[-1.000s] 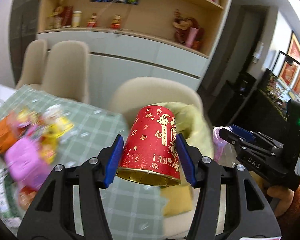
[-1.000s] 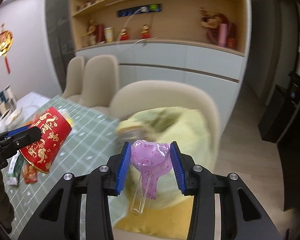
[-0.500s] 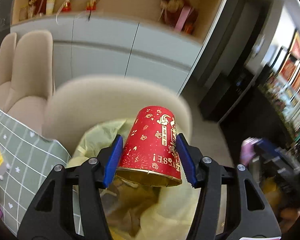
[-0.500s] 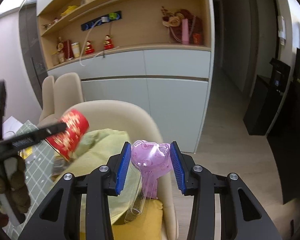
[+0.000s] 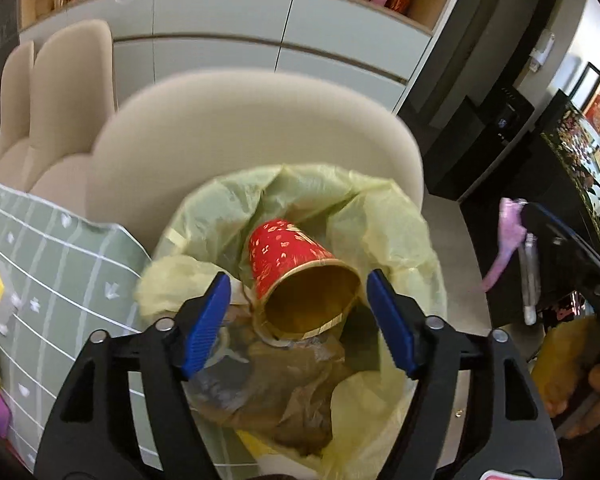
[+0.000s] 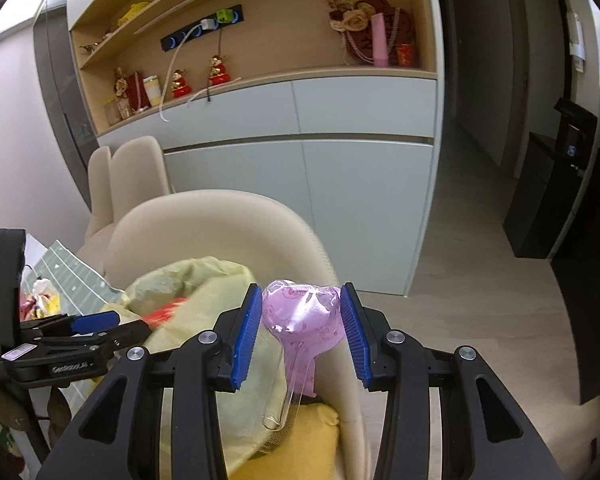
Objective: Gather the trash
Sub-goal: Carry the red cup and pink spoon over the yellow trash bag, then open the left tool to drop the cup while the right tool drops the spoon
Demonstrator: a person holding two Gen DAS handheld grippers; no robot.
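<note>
Red paper cup (image 5: 296,268) at frame centre, tipped mouth-outward inside yellow-green trash bag (image 5: 384,232). Left gripper (image 5: 300,316) jaws opening, clear of cup. Right gripper (image 6: 300,332) clenched on pink wrapper (image 6: 300,320), lower centre. Beige chair (image 5: 240,120) behind bag.

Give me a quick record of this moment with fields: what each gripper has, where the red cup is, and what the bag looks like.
left gripper: jaws opening, nothing pressed between the pads
red paper cup with gold print: free of the pads, tipped with its gold mouth toward the camera, inside the bag's opening
pale yellow-green plastic trash bag: open, on a beige chair, crumpled brown and clear waste inside
right gripper: shut on a pink printed plastic wrapper with a clear tail, held beside the bag
</note>
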